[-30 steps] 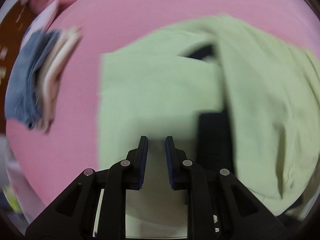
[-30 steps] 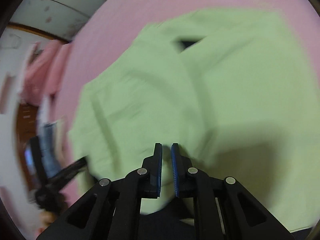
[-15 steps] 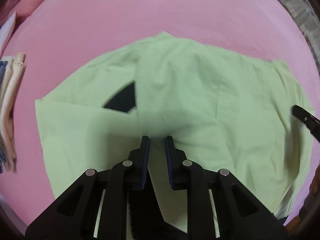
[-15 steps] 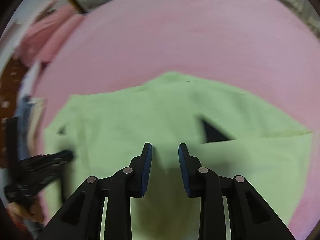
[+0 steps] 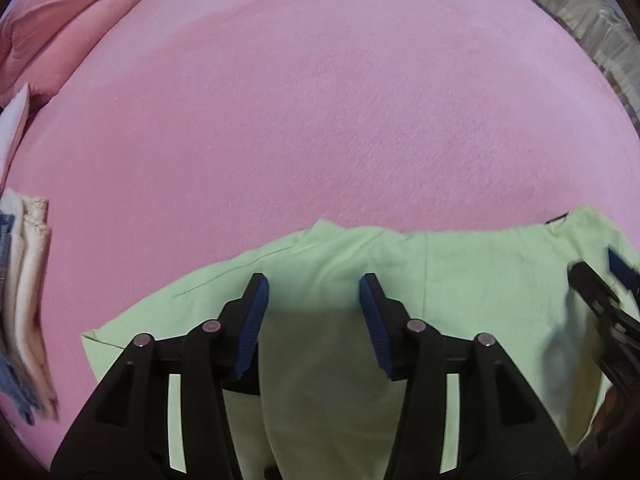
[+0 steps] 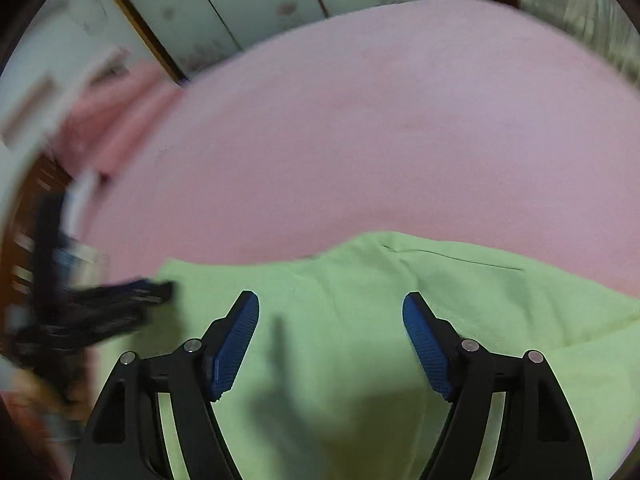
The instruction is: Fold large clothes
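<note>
Pink bedspread (image 5: 320, 100) with light green cotton garment (image 5: 460, 280) lying flat at near edge, just released, left gripper (image 5: 314, 320) and right gripper (image 6: 331, 344) fingers opening, empty, fold laid.

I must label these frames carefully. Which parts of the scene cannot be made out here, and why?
- Light green garment: its near part is hidden behind the left hand-held gripper and cut by the bottom edge, left wrist view.
- Folded clothes stack: cut by the left edge, blurred.
- Right hand-held gripper: jaws opening, nothing held; the other gripper in its view is only a blur.
</note>
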{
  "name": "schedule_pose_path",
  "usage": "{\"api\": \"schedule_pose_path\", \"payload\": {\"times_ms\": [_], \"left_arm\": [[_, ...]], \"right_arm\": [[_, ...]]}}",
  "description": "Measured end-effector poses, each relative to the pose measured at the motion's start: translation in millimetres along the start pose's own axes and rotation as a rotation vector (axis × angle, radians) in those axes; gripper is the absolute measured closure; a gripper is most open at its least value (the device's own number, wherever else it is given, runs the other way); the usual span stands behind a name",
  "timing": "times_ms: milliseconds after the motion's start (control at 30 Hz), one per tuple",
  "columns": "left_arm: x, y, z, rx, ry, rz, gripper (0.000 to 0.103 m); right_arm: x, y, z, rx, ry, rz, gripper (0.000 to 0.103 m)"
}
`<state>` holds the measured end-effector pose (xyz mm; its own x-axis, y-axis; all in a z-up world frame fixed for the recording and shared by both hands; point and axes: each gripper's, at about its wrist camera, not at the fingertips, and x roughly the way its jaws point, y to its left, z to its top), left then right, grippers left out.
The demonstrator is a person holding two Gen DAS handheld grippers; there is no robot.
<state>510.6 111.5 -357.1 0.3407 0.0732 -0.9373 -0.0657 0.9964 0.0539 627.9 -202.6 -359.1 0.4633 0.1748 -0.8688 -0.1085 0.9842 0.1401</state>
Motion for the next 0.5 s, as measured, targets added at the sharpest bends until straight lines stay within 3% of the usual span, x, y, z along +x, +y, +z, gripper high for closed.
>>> {"api": "schedule_pose_path", "payload": {"times_ms": [67,100,167,233,367,467,500], "left_arm": [[-5.4,14.2,-7.6,-0.035,0.014,-0.045,0.047],[-8.2,11.7,4.5,-0.053,0.019,-0.066,0.047],[-26.0,30.3,-7.0,-0.123,0.007,-0.100,0.047],[-45.4,41.9,-19.8,-0.175,-0.015,-0.057,0.047],[-92.7,62.0,-62.0,-0.253,-0.091,0.028,0.047],[-121.2,61.5,-119.0,-0.271,-0.068,0.062,0.047],[-119.6,78.0,-138.3,-0.266,-0.058,0.058,0.047]], "right_arm": [[11.7,15.1,-5.9,-0.127,-0.029,-0.214,0.027],[10.0,16.9,-10.4,-0.176,-0.063,-0.292,0.027],[0.7,10.4,-17.2,-0.218,-0.106,-0.429,0.027],[-16.8,-4.1,-25.1,-0.217,-0.140,-0.528,0.027],[-71.9,-33.9,-53.8,-0.139,-0.180,-0.569,0.027],[-113.2,-46.1,-87.3,-0.070,-0.148,-0.496,0.027],[-125.6,-51.1,-100.9,-0.047,-0.124,-0.482,0.027]]}}
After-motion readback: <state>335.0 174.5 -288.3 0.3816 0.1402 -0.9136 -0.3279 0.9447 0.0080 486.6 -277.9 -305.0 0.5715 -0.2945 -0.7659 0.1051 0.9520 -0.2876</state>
